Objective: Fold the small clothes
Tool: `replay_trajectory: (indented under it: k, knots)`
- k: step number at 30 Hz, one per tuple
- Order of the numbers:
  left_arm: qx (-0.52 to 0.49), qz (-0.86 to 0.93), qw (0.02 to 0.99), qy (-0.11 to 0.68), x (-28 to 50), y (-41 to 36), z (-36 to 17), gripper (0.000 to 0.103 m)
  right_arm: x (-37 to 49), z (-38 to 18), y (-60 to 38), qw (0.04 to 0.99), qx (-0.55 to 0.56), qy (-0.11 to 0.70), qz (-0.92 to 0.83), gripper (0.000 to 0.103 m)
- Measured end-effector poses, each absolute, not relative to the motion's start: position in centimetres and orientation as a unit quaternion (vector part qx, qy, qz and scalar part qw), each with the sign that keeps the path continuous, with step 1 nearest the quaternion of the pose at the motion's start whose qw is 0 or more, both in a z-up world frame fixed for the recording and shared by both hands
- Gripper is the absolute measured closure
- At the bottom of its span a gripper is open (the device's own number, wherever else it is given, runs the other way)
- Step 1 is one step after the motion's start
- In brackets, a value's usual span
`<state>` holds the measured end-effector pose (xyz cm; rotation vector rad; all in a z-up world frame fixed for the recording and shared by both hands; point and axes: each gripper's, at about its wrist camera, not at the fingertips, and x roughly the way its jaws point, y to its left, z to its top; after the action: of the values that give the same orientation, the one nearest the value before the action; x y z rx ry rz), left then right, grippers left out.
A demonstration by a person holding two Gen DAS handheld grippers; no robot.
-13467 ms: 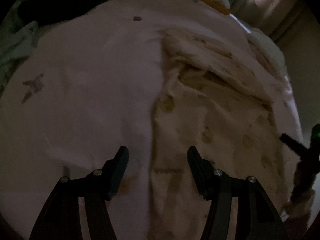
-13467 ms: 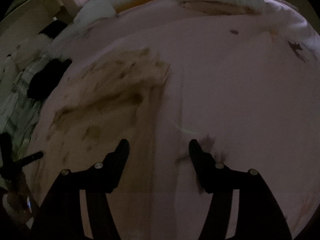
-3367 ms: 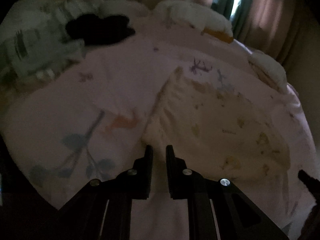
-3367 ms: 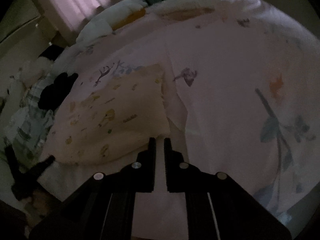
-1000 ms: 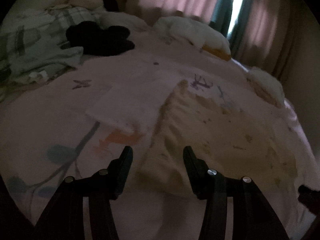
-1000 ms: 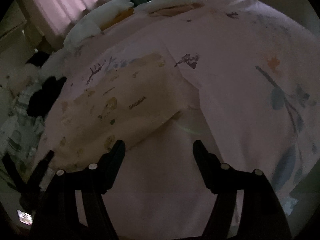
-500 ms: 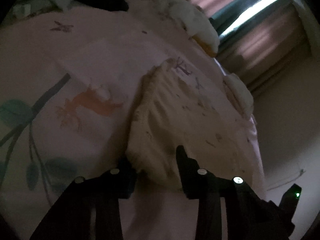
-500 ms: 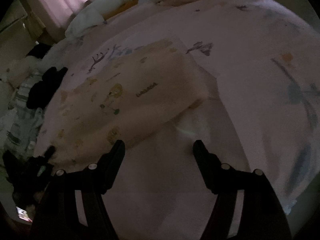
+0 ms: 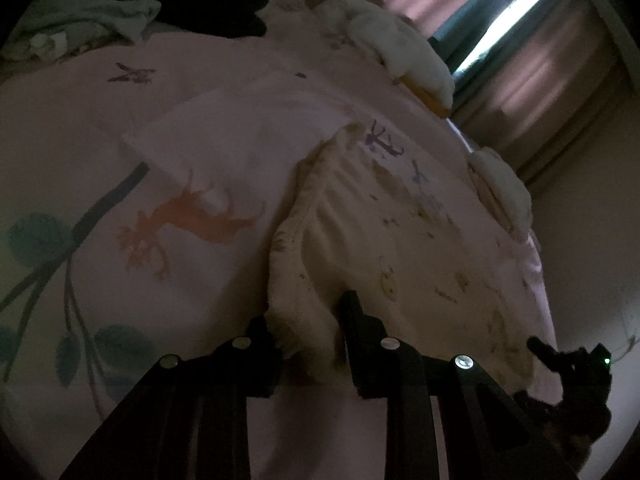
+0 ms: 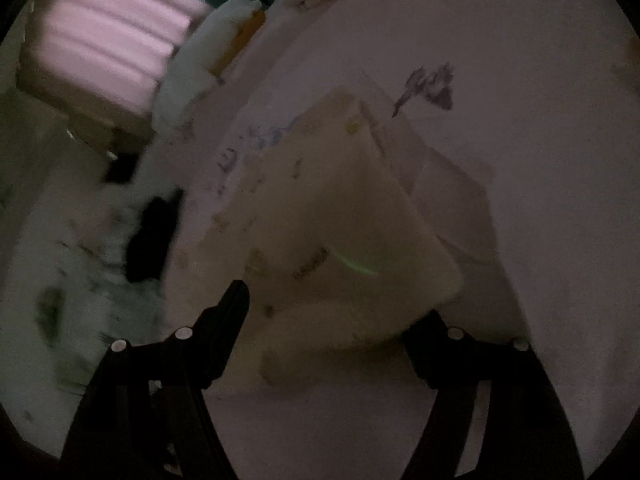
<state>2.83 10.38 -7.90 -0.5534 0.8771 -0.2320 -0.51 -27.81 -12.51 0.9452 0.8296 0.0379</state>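
Note:
A cream printed small garment (image 9: 384, 248) lies folded on the pink bedspread (image 9: 120, 168). My left gripper (image 9: 306, 320) has its jaws part closed around the garment's near corner, with bunched cloth between the fingers. The right gripper shows at the far right of the left wrist view (image 9: 568, 360). In the right wrist view the same garment (image 10: 336, 216) lies close ahead. My right gripper (image 10: 336, 312) is open wide, with the garment's near edge between its fingers.
Black clothing (image 9: 208, 0) and a plaid pile (image 9: 80, 12) lie at the bed's far left. White pillows (image 9: 400, 52) sit at the head, before pink curtains (image 9: 520, 80). The black clothing (image 10: 152, 236) also shows in the right wrist view. The room is dim.
Both grippers have moved in on the garment's near edge. The left jaws have narrowed around the corner cloth. The right gripper has tilted and come closer, still open.

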Motion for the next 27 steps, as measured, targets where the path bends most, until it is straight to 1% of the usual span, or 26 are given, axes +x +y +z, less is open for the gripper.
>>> replay_trajectory:
  k: [1,2,3,4,7,11,19,23,27]
  knots:
    - [-0.265,-0.111,0.862,0.419,2.8,10.5,-7.9,0.078,-0.4,-12.7,-27.8,0.809,0.448,0.380,0.018,0.049]
    - [-0.269,-0.111,0.860,0.419,2.8,10.6,-8.0,0.078,-0.4,-12.9,-27.9,0.812,0.450,0.372,0.012,0.058]
    - [-0.270,-0.112,0.859,0.419,2.8,10.8,-8.0,0.078,-0.4,-13.4,-27.9,0.814,0.445,0.374,-0.007,0.082]
    - [-0.272,-0.112,0.859,0.420,2.7,10.8,-8.0,0.078,-0.3,-14.0,-27.9,0.813,0.437,0.385,-0.028,0.092]
    - [-0.269,-0.108,0.860,0.421,2.7,10.8,-8.0,0.078,-0.7,-14.5,-27.9,0.821,0.433,0.372,-0.020,0.095]
    - [-0.241,-0.096,0.871,0.417,2.5,10.1,-7.7,0.078,-0.4,-13.5,-26.8,0.840,0.385,0.382,-0.032,0.095]
    - [-0.234,-0.093,0.875,0.414,2.1,10.6,-7.7,0.078,-0.4,-13.4,-27.4,0.848,0.362,0.384,-0.039,0.095]
    - [-0.246,-0.096,0.869,0.417,2.1,11.1,-7.8,0.078,0.3,-12.4,-27.3,0.843,0.361,0.396,-0.049,0.092]
    - [-0.249,-0.090,0.871,0.414,2.1,11.9,-7.5,0.078,0.9,-9.5,-26.2,0.853,0.393,0.343,0.012,0.093]
